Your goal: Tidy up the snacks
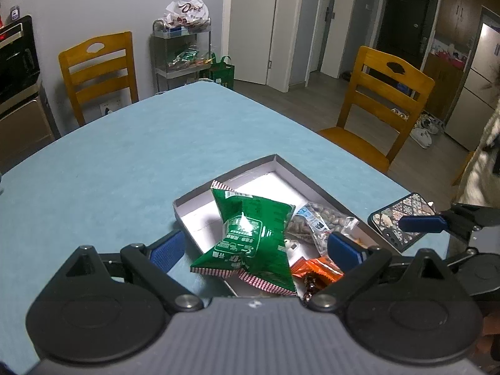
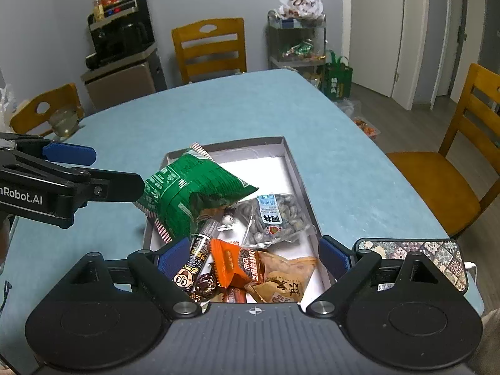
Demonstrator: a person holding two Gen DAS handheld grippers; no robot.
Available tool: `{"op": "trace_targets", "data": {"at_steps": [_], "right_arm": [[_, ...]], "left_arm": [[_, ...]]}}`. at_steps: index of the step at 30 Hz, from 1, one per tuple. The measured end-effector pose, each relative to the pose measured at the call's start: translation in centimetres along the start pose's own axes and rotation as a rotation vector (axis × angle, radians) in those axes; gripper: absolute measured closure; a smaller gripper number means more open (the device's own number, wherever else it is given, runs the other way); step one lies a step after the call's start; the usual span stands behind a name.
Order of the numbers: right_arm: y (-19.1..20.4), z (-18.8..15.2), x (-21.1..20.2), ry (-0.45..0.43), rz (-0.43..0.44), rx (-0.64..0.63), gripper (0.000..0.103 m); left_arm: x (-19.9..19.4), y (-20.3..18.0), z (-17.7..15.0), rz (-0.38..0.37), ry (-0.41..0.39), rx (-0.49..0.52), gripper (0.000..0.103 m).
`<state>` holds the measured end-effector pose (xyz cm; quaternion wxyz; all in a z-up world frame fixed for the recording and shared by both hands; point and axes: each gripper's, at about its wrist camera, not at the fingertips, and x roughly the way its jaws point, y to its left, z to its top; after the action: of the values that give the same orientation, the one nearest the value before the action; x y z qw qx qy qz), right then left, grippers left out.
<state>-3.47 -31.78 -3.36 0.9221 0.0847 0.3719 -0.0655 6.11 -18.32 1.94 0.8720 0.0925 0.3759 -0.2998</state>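
Note:
A shallow grey box (image 1: 282, 164) (image 2: 289, 156) sits on the blue table. A green snack bag (image 1: 250, 234) (image 2: 190, 190) lies over its near left rim, half inside. Also inside are a clear bag of nuts (image 1: 315, 222) (image 2: 275, 215), an orange packet (image 1: 322, 270) (image 2: 232, 264), a brown packet (image 2: 284, 278) and a small dark stick snack (image 2: 195, 262). My left gripper (image 1: 253, 248) is open, fingers either side of the green bag, not touching it. My right gripper (image 2: 254, 257) is open over the box's near end.
A phone in a patterned case (image 1: 401, 220) (image 2: 418, 257) lies right of the box. Wooden chairs (image 1: 379, 106) (image 2: 209, 48) stand around the table. A glass jar (image 2: 64, 122) sits at the table's far left edge. A metal cart (image 1: 182, 50) stands beyond.

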Motion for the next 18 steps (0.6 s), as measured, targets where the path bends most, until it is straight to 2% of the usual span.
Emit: {"op": "trace_targets", "data": {"at_steps": [18], "right_arm": [[0.25, 0.09, -0.10, -0.004, 0.004, 0.003, 0.010]], "left_arm": [[-0.63, -0.28, 0.35, -0.014, 0.003, 0.027, 0.004]]}}
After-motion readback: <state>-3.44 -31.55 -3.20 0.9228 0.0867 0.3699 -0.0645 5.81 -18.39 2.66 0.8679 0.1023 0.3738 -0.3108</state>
